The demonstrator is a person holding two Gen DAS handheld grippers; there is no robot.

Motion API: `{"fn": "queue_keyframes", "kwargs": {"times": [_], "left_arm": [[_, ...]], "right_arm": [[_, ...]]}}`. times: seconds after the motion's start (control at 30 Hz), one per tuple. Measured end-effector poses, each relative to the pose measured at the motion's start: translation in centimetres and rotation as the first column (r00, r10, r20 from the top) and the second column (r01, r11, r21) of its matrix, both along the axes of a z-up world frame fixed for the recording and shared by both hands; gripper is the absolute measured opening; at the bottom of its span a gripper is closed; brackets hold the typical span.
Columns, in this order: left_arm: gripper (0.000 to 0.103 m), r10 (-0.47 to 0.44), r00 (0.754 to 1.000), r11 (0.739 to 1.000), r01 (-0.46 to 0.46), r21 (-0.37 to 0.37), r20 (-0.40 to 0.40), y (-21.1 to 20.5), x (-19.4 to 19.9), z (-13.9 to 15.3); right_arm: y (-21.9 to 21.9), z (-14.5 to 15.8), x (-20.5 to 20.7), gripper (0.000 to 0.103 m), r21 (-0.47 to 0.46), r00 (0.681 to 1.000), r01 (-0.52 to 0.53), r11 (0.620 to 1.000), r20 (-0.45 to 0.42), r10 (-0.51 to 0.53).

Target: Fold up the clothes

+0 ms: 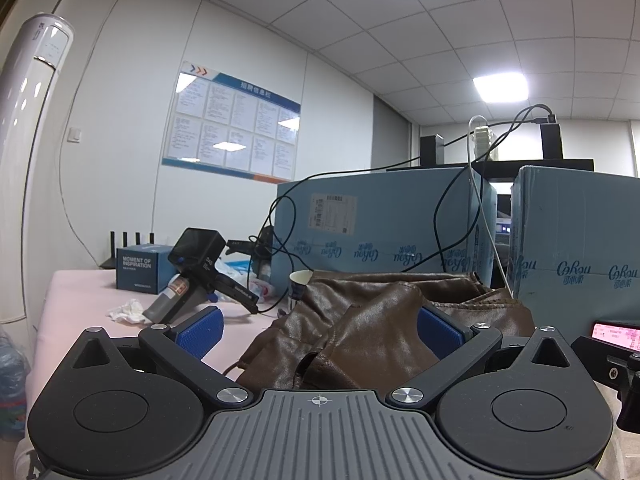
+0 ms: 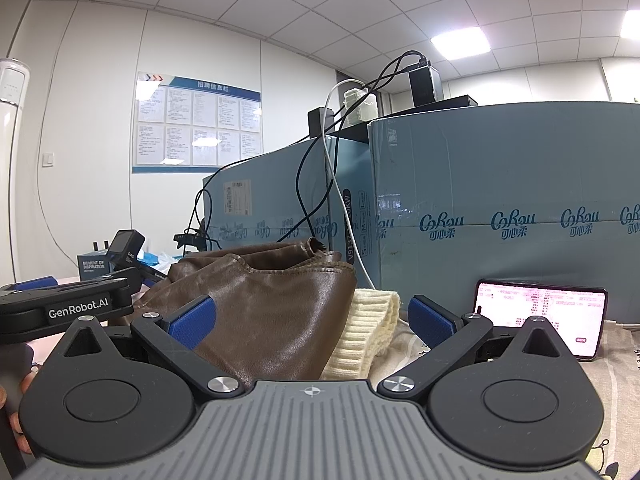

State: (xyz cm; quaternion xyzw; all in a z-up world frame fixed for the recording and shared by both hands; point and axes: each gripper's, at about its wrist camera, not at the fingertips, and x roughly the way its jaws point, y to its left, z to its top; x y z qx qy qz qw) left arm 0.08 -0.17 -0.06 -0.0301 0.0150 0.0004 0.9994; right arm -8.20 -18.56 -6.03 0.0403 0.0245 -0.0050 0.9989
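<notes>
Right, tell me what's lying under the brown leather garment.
In the right wrist view, a cream ribbed knit piece pokes out from under the brown leather garment, both on a patterned cloth. How far the knit runs underneath is covered.

Brown leather garment (image 2: pixel 260 312); cream ribbed knit (image 2: pixel 368 332); light-blue boxes (image 2: pixel 500 200); pink tablecloth (image 1: pixel 80 296); blue gripper pads (image 2: pixel 192 320)

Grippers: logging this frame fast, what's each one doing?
Left gripper: open, brown leather jacket between the jaws.
Right gripper: open, holding nothing.
</notes>
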Motion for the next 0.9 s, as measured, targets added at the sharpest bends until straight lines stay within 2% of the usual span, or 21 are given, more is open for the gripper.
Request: {"fn": "queue_keyframes", "kwargs": {"times": [0.33, 0.7, 0.9], "left_arm": [[0.103, 0.011, 1.0, 1.0, -0.011, 0.017, -0.003, -0.16, 0.0, -0.13], [0.103, 0.031, 1.0, 1.0, -0.031, -0.001, -0.007, 0.1, -0.02, -0.06], [0.103, 0.011, 1.0, 1.0, -0.011, -0.013, 0.006, 0.26, -0.22, 0.04]], "right_arm": [[-0.16, 0.02, -0.5, 0.103, -0.002, 1.0, 0.012, 1.0, 0.029, -0.012], [0.18, -0.06, -0.77, 0.103, -0.022, 0.998, 0.029, 0.999, 0.048, -0.028], [0.79, 0.12, -1.07, 0.103, -0.057, 0.997, 0.044, 0.997, 0.069, -0.04]]}}
